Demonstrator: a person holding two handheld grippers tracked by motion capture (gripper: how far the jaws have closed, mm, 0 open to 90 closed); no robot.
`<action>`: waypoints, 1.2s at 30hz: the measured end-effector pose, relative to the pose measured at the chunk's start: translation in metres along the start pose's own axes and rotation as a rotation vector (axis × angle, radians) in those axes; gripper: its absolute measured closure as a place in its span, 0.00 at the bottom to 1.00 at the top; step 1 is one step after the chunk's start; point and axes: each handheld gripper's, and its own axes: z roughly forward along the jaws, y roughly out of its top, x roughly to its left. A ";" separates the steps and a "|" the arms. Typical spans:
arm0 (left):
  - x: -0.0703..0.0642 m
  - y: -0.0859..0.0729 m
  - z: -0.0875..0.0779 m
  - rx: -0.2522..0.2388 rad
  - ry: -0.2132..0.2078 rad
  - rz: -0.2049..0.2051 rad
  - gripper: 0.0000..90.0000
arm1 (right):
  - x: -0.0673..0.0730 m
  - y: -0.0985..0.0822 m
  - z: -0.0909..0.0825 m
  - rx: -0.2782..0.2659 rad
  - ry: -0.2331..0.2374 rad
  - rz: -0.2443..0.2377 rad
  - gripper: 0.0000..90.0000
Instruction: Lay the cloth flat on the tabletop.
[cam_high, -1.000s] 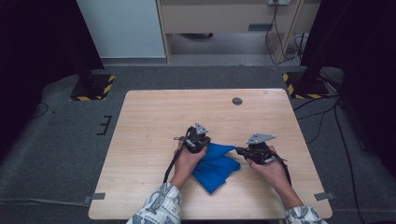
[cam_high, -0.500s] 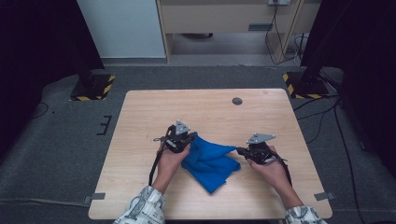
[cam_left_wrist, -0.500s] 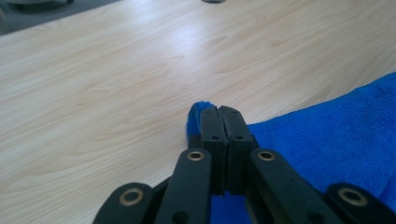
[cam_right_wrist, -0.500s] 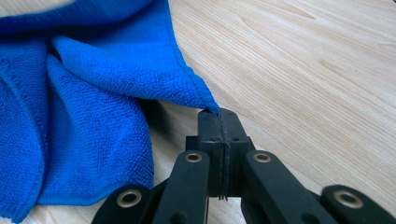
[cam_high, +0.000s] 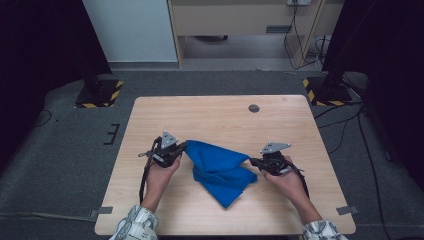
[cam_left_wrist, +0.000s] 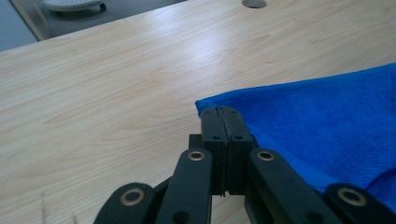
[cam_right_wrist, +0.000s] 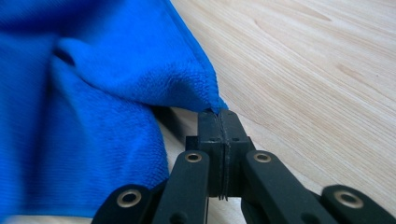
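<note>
Pale wood worktop (cam_high: 215, 112), w/ a small dark round plug (cam_high: 254, 108) near the far edge. Grey carpet floor (cam_high: 65, 165) all round. Two black stands on hazard-striped bases (cam_high: 97, 94) at the far corners, a beige cabinet (cam_high: 240, 20) behind, cables (cam_high: 350, 130) trailing on the right. No containers on it.

Blue cloth (cam_high: 220, 167) lies mid-worktop toward the near side, stretched betw. the two grippers, its lower part bunched and folded, pointing at the near edge. Left gripper (cam_high: 181, 148) has jaws pressed together on the cloth's left corner. Right gripper (cam_high: 251, 161), jaws pinching the right corner. That corner looks lifted slightly, hard to say.
</note>
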 end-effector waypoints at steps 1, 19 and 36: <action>0.003 -0.001 -0.001 0.004 0.007 0.000 0.99 | 0.000 0.000 0.001 0.002 -0.002 0.000 1.00; 0.011 -0.016 0.004 0.023 0.026 -0.030 0.99 | -0.014 0.003 0.026 0.030 -0.040 0.033 0.78; 0.009 -0.014 0.003 0.009 0.025 -0.023 0.99 | -0.024 0.006 0.011 -0.111 -0.039 0.095 0.32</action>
